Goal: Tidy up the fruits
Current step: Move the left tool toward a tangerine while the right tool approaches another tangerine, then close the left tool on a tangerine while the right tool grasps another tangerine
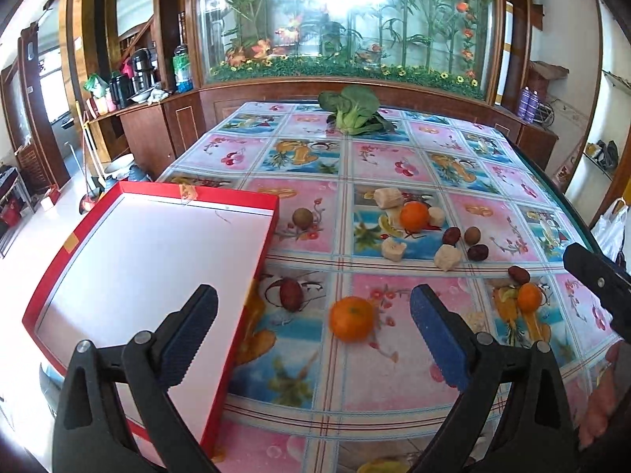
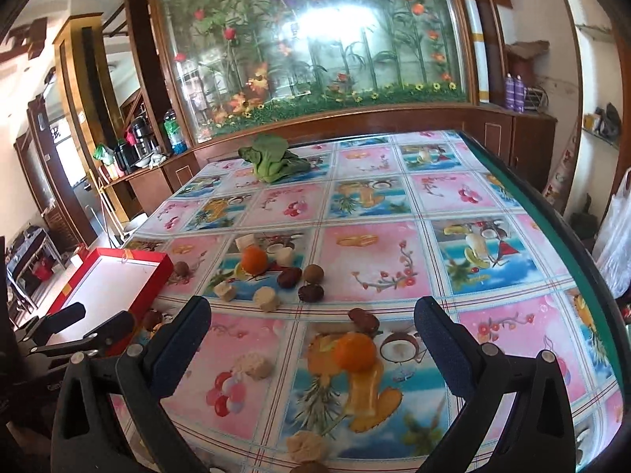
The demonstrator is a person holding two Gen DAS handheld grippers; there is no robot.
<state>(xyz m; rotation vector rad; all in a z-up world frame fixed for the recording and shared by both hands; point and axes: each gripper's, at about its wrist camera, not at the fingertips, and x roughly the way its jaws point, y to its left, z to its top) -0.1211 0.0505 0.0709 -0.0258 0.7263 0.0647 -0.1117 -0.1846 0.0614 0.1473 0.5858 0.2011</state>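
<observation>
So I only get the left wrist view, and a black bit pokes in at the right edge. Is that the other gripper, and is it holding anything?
Observer: Yes. The right gripper is open, with nothing between its jaws.
Operator: What is in front of it?
Observer: A tangerine lies on the tablecloth straight ahead, framed by the jaws in its own view.
Operator: Anything my view hides?
Observer: A pale chunk lies nearer than that tangerine, at the bottom of the right wrist view.

Left gripper (image 1: 313, 329) and right gripper (image 2: 313, 337) gape wide (nothing between fingers).
</observation>
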